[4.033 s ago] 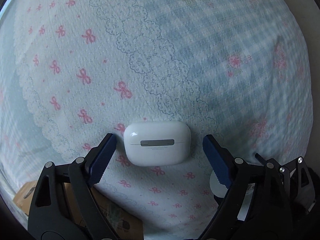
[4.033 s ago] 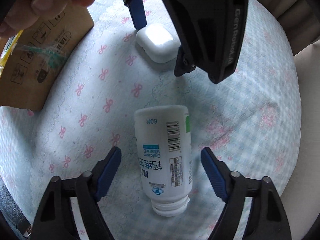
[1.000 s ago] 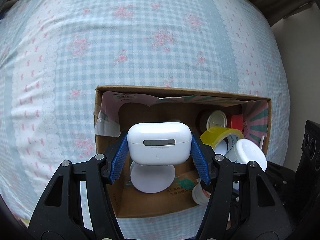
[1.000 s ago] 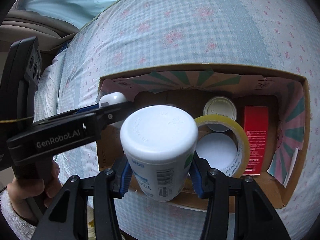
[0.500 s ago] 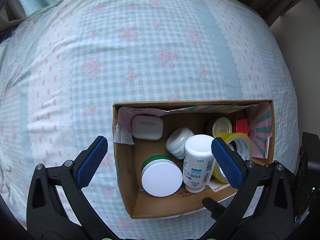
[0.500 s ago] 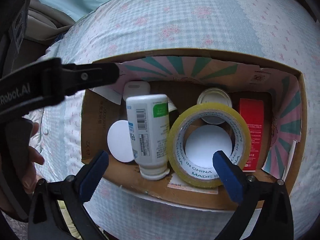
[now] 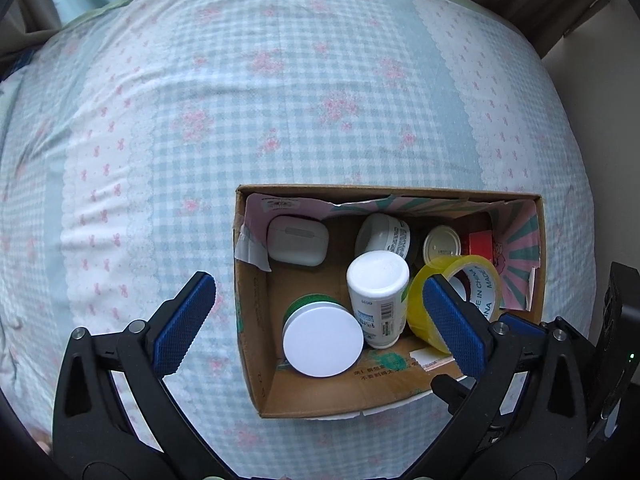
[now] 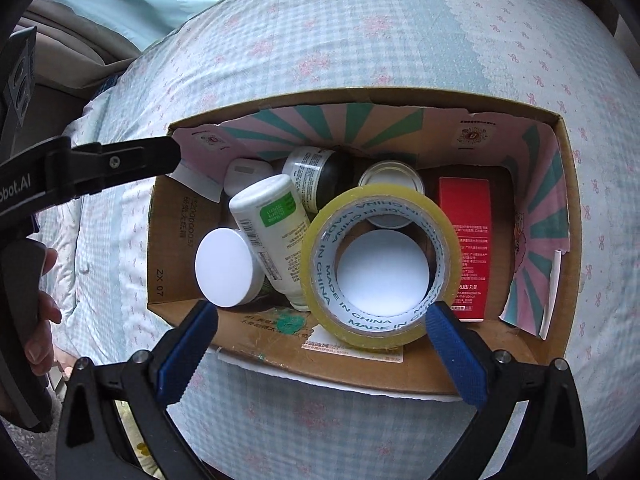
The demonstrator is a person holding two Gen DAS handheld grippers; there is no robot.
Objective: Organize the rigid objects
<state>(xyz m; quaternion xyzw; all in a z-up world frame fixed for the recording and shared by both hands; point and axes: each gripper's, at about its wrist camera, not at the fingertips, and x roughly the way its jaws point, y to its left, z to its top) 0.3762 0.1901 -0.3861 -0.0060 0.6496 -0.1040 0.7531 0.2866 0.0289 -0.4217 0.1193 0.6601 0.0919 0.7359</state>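
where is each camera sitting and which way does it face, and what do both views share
Left wrist: on the left hand-held gripper, looking steeply down at the brown cardboard box on the checked floral bedspread; its blue-padded fingers show, open.
Right wrist: on the right hand-held gripper, looking down into the same box from closer; its open fingers, the other gripper's black arm and a hand show.
Shared: box, yellow tape roll, white pill bottle, white earbud case.

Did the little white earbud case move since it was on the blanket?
Yes. The white earbud case now lies inside the cardboard box, in its far left corner; the left gripper, jaws just opened, hangs empty above.
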